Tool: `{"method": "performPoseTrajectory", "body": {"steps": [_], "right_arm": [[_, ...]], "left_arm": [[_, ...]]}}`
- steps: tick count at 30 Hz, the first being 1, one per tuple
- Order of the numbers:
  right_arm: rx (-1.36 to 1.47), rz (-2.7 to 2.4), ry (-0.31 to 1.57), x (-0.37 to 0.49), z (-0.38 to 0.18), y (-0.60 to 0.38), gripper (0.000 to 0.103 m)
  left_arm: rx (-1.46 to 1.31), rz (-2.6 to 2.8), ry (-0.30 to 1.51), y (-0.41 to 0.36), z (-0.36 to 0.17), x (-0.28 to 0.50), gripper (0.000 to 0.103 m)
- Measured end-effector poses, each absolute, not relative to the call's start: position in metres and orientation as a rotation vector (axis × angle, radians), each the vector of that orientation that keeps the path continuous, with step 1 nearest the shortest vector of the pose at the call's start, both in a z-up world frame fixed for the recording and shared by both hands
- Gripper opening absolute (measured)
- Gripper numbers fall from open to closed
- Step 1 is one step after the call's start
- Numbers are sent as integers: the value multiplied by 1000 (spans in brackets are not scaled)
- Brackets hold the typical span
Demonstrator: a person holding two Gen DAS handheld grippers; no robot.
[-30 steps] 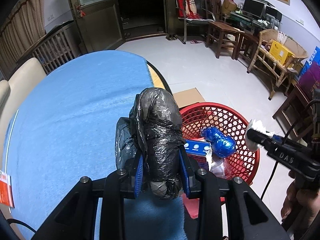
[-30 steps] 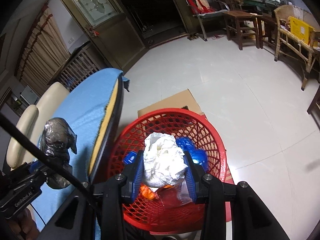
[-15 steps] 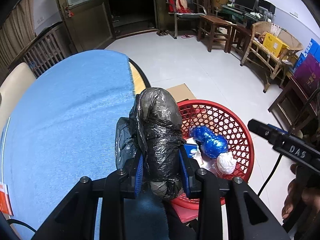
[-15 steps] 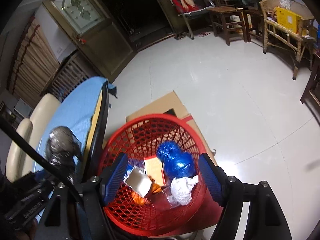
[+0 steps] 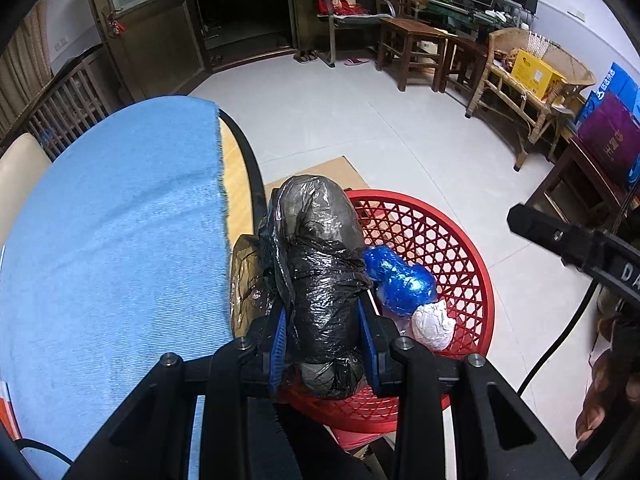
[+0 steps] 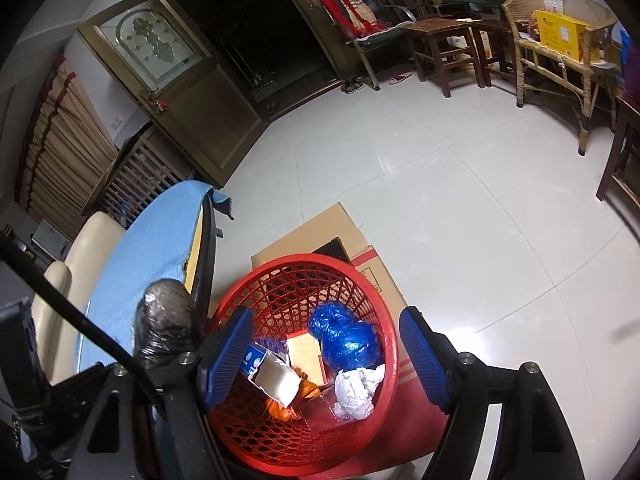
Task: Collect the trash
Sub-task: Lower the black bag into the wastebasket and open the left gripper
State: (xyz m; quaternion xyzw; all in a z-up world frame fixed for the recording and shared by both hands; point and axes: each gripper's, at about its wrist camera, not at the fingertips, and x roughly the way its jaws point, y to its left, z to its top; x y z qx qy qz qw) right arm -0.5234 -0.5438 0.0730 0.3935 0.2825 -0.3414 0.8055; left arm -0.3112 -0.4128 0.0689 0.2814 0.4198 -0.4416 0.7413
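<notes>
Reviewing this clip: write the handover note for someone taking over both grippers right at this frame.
Left gripper: shut on the black plastic bundle, held at the near rim of the red basket, beside the blue-clothed table.
Right gripper: open, empty, above the basket.
Done: white crumpled paper, blue plastic wad and other scraps already lie in the basket.
Left: carry the black bundle over the basket opening and release it. Any further trash is not visible here.

Glossy black plastic bag (image 5: 320,264), red plastic basket (image 5: 460,240)
</notes>
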Motion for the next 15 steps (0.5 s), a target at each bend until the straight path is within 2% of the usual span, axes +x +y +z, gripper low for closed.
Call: {"method": "performPoseTrajectory", "body": {"steps": [15], "right_arm": [[865,-745,556,-536,81,-553,79]], "left_arm": [[659,-984,940,-427,54,-318,34]]}}
